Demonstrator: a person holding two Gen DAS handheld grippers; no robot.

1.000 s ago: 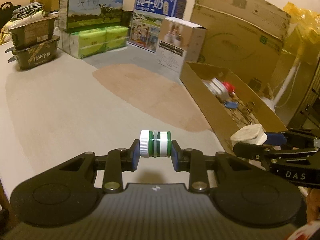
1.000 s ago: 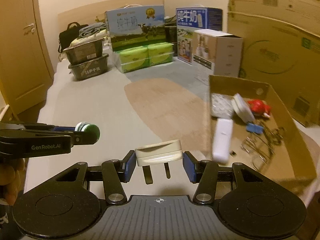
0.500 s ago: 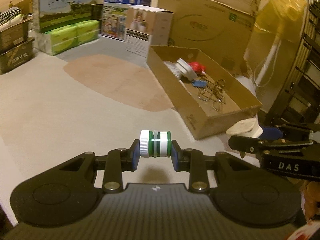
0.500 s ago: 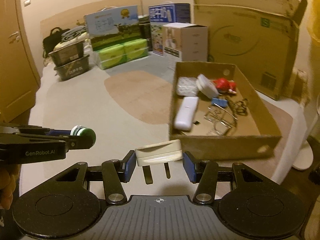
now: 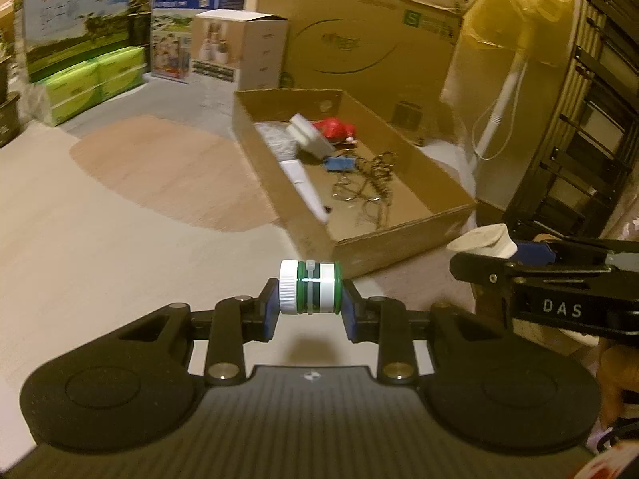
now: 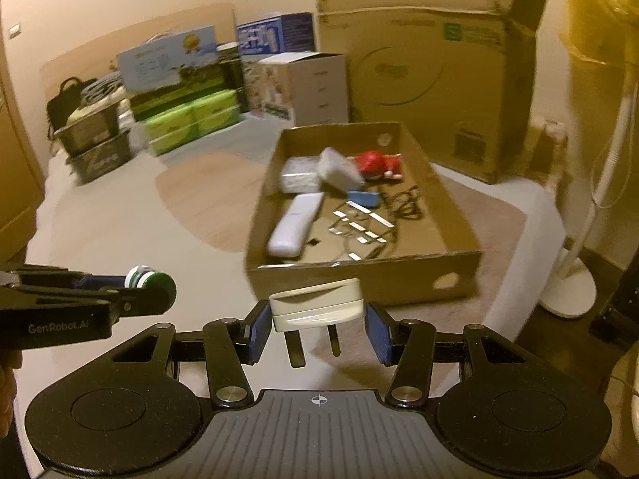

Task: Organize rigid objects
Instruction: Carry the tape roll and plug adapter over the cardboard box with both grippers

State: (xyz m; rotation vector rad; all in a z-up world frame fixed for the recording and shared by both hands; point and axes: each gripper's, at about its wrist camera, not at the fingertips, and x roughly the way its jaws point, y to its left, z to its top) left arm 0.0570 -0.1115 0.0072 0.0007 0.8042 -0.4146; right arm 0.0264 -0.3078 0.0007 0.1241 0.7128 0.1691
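Observation:
My left gripper [image 5: 309, 291] is shut on a small green-and-white bottle [image 5: 310, 287] with a white cap, held sideways above the pale carpet. My right gripper [image 6: 317, 321] is shut on a cream plug adapter [image 6: 316, 306] whose prongs hang down. Each gripper shows in the other's view: the right gripper [image 5: 483, 245] at the right edge with the plug adapter [image 5: 481, 240], the left gripper [image 6: 149, 281] at the left edge with the bottle [image 6: 143, 275]. Ahead lies a shallow cardboard box [image 6: 459, 267], also seen as the cardboard box [image 5: 399, 235], holding a white remote [image 6: 295, 225], a red toy [image 6: 375, 163], a blue clip and wire pieces.
A big cardboard carton [image 6: 423, 64] stands behind the shallow box. Milk cartons and green packs [image 6: 187, 115] line the far wall. A white fan stand [image 6: 567, 279] is at the right, a dark rack [image 5: 579, 139] beside it. A brown rug patch [image 5: 167, 163] lies left of the box.
Both grippers have swung right with their loads still held. The shallow cardboard box has come from the right edge toward the middle of both views and looks closer.

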